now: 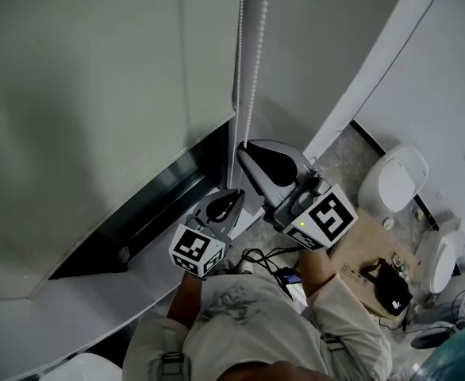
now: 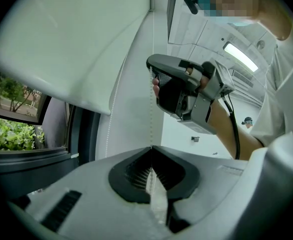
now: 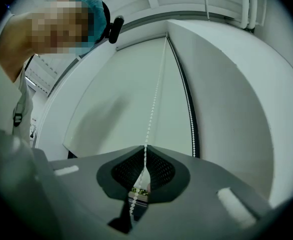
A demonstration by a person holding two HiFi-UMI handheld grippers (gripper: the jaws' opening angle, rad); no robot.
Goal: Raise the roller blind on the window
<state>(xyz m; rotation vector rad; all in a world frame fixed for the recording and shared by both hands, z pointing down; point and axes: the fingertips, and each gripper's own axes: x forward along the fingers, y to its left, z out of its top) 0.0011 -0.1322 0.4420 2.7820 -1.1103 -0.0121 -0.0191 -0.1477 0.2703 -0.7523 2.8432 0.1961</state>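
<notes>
"Where is the roller blind (image 1: pixel 82 94) hanging?"

"Left of the bead chain (image 1: pixel 255 70) in the head view. It covers most of the window (image 1: pixel 161 197). Only a dark strip shows under its bottom edge, lower than where the chain is gripped."

"And the two grippers?"

"Both are on the chain. The right gripper (image 1: pixel 245 148) is the higher one. Its fingers (image 3: pixel 164 171) are pressed together at the tips, pinching one strand of beads. The chain's other strand runs free just to the right in that gripper's own view."

"The left one?"

"The left gripper (image 1: pixel 234 197) sits just below the right, slightly left of the chain's line. Its fingers (image 2: pixel 129 176) are also closed at the tips with a strand caught between them, and that strand rises straight toward the right gripper's tips."

"Anything else nearby?"

"A toilet (image 1: pixel 393 182) on the floor, well to the right of the chain."
</notes>
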